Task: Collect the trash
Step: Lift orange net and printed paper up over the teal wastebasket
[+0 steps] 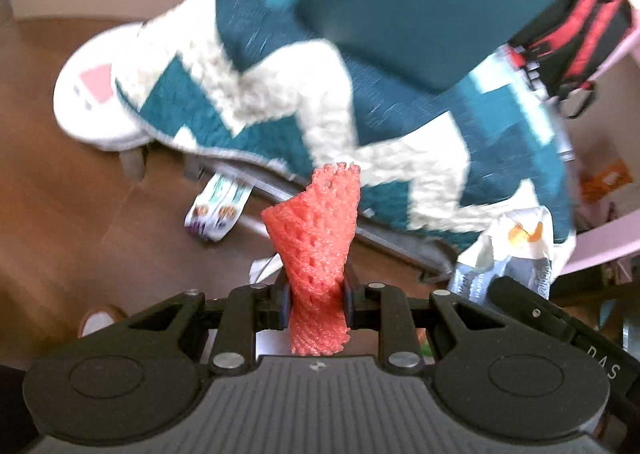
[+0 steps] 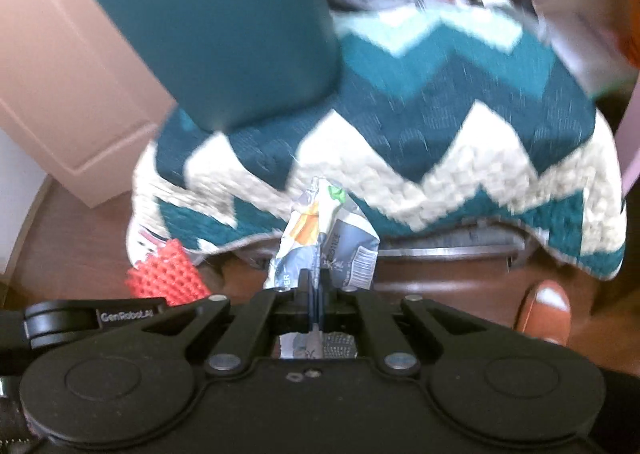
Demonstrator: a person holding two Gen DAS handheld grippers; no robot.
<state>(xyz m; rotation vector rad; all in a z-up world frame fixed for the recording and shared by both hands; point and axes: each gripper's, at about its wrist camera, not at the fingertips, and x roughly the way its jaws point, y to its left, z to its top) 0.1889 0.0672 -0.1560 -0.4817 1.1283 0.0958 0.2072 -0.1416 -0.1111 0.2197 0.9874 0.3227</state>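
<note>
While both views are smeared by blur, the left hand-held gripper (image 1: 318, 294) plainly has its two dark pads pressed on a coral-red foam mesh sleeve (image 1: 316, 230), a soft tube of open netting with a frayed top edge that stands up between the pads and flares above them. The right hand-held gripper (image 2: 316, 290) is fully closed, pinching a crumpled white, grey and orange paper wrapper (image 2: 324, 238) with a barcode, a green mark and printed letters too creased to read; from the left view the same wrapper (image 1: 512, 254) shows at the right beside the black arm of the other tool, marked "DAS". In the right view a black bar at the left reads "GenRobot.AI", with the red mesh (image 2: 168, 274) just above it.

Behind both held pieces hangs a quilted blanket with teal and cream zigzag bands (image 1: 280, 101), its cream stripes nubby and fleece-like, draped over a frame above the brown wooden floor (image 1: 80, 213). A smooth dark teal box-shaped block (image 1: 440, 1) lies on the blanket. A flat printed wrapper with purple and teal markings (image 1: 218, 209) lies on the floor near the blanket's lower edge. A red and black strapped bag (image 1: 576, 29) sits at the upper right, and a brown shoe tip (image 2: 546, 310) shows on the floor
</note>
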